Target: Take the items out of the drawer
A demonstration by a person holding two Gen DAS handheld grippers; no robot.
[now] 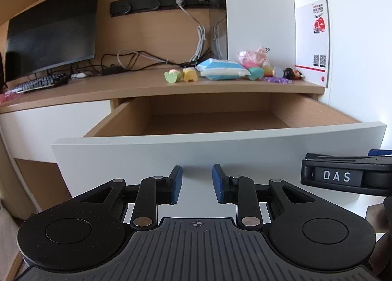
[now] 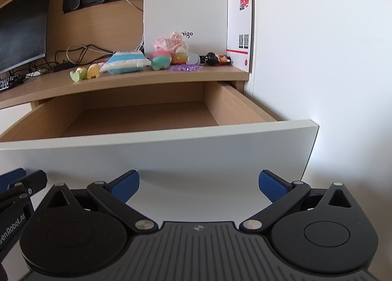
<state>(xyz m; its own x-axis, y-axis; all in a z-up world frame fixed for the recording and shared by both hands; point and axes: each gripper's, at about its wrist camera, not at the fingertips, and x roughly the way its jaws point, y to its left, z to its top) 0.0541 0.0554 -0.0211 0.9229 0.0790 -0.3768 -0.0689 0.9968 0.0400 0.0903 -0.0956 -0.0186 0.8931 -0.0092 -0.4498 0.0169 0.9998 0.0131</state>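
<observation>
Pulled out at mid-frame, drawer [image 2: 137, 119] with bare wooden floor, toys [image 2: 159, 60] lined on the desk [image 2: 147, 82] above, left gripper [image 1: 197, 184] and right gripper [image 2: 199, 186] spread, pinching nothing.

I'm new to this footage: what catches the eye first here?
The open drawer in the middle shows only bare wood inside. Above it, on the desktop, a bright row of toys and a blue packet draws the eye. In the foreground, the left gripper and right gripper are open and hold nothing.
</observation>
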